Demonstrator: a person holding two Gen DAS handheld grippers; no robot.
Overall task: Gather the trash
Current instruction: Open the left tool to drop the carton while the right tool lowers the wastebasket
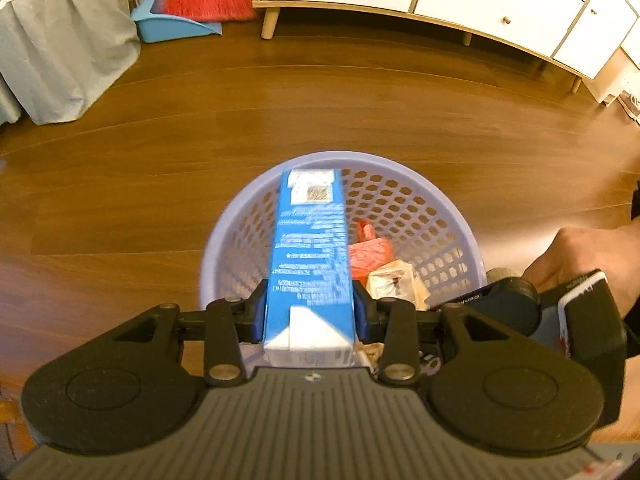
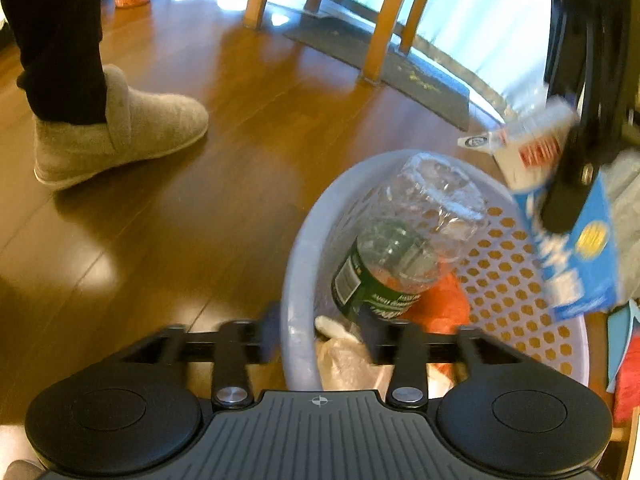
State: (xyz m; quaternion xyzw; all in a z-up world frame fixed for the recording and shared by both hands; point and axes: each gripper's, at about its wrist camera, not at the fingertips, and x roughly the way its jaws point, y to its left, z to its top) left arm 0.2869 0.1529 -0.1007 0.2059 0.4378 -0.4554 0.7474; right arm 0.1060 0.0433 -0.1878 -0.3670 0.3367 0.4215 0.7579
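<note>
Blue carton [image 1: 310, 256] pinched in left gripper [image 1: 309, 316] over basket [image 1: 452, 208] — right gripper [image 2: 320, 340] (spread) beside bottle [image 2: 404, 248].

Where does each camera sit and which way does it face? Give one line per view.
Left wrist: on the left gripper, looking down over its carton into the basket; a hand shows right.
Right wrist: on the right gripper, facing the basket's bottle; a slipper shows.
Shared: basket, carton.

Black left gripper [image 1: 308, 314] with blue pads, ribbed grey body, silver screws, beige slipper [image 2: 120, 128], black trousers
</note>
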